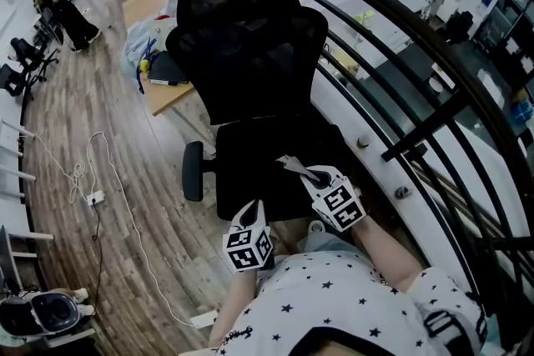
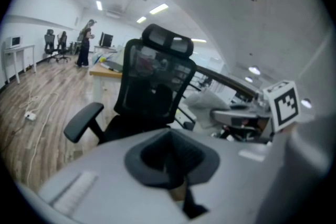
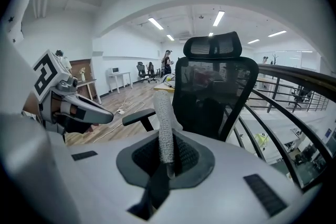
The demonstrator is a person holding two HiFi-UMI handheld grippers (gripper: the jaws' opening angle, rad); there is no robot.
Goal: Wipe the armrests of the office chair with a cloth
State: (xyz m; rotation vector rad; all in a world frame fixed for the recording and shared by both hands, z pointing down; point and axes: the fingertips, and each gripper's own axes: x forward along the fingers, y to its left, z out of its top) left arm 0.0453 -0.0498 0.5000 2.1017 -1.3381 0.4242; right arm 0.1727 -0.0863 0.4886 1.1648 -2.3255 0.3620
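The one armrest (image 1: 193,171) that can be made out is carried at the left edge of the seat (image 1: 250,162) of the office chair (image 1: 250,108). Its pad lies with the long axis running from the seat's front edge toward the backrest (image 1: 246,37). An armrest at the seat's right edge, beside the railing (image 1: 425,129), cannot be made out in any view.

The cloth (image 3: 164,128) is seen as a pale, rough-woven roll pinched between the jaws of the right gripper (image 3: 166,168), and it stands up from them toward the chair. In the head view this gripper is held over the seat near its front edge, at about mid-width. The visible armrest therefore lies to the left of its jaws, well apart from the cloth, and no touch is made.

The left gripper (image 2: 176,178) is seen with its jaws brought together on nothing, and it is held just off the seat's front edge, toward the left corner. It is thus the nearer gripper to the visible armrest, but the cloth is carried by the other one.

It is judged that wiping has not begun. The coming move would call for the right gripper to be swung leftward across the seat until the cloth is laid on the pad, then drawn along the pad's length. The wooden floor (image 1: 142,137) lies beyond that left edge.
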